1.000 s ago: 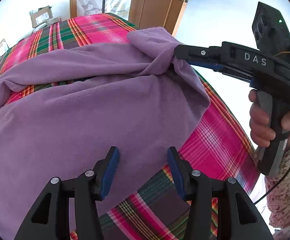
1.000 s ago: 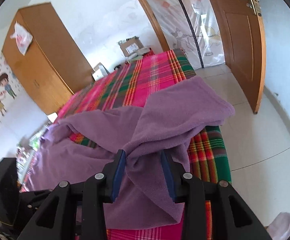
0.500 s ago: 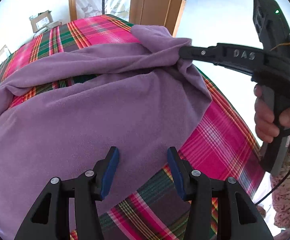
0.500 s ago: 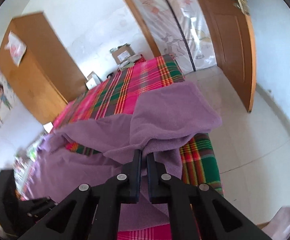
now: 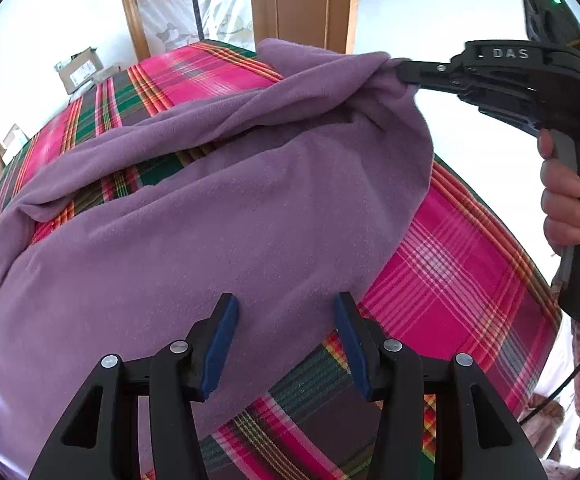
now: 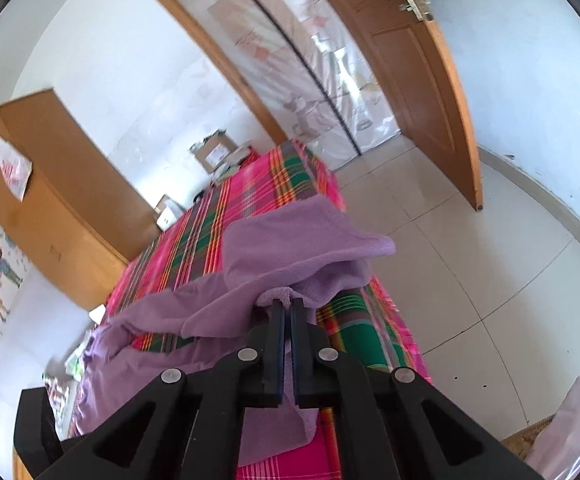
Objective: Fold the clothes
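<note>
In the left wrist view, the left gripper is seen nearest, its blue-padded fingers spread wide with nothing between them, poised just over the near edge of a purple fleece garment. The garment is spread across a bed covered in pink, green and dark plaid cloth. Farther along, a bunched fold of the garment is lifted off the bed and is pinched by the right gripper, which is held by a hand at the right edge. In the right wrist view, the right gripper is shown closed almost fully, with purple fabric clamped between its fingers. Beyond the bed, cardboard boxes, a wooden wardrobe and an open wooden door are visible.
</note>
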`<action>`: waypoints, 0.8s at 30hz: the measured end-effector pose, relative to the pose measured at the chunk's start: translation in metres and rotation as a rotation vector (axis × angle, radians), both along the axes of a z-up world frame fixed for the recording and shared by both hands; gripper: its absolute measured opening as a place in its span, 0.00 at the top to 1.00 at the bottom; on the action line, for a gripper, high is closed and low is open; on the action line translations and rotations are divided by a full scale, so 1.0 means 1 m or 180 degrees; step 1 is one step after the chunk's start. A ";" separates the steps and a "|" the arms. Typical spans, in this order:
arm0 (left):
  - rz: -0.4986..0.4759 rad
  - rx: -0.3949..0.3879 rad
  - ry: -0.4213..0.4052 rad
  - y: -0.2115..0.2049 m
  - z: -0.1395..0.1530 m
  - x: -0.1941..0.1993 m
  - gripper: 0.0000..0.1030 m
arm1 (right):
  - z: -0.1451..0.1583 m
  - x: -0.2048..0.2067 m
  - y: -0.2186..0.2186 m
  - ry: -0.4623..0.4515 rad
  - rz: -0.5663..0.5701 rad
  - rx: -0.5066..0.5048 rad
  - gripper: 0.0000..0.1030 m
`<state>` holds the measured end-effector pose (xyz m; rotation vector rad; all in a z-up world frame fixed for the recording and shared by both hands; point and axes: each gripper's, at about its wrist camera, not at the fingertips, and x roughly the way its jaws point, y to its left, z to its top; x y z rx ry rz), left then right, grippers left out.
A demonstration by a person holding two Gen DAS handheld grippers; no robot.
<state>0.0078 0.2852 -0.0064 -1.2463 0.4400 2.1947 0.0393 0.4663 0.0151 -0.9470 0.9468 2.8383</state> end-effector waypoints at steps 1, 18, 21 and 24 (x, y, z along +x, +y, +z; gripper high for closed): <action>0.0004 -0.0004 -0.0003 0.000 0.001 0.002 0.49 | 0.000 0.003 0.002 0.0025 -0.0044 -0.0016 0.98; -0.0149 -0.0039 0.0059 0.001 0.004 0.006 0.97 | -0.004 0.031 0.036 0.0065 -0.0506 -0.0188 0.98; -0.0167 0.0040 -0.0009 -0.003 0.007 0.007 0.98 | -0.004 0.034 0.039 0.0063 -0.0546 -0.0177 0.98; -0.0207 0.0110 -0.0020 -0.007 0.012 0.009 0.98 | -0.006 0.039 0.043 0.0056 -0.0587 -0.0212 0.98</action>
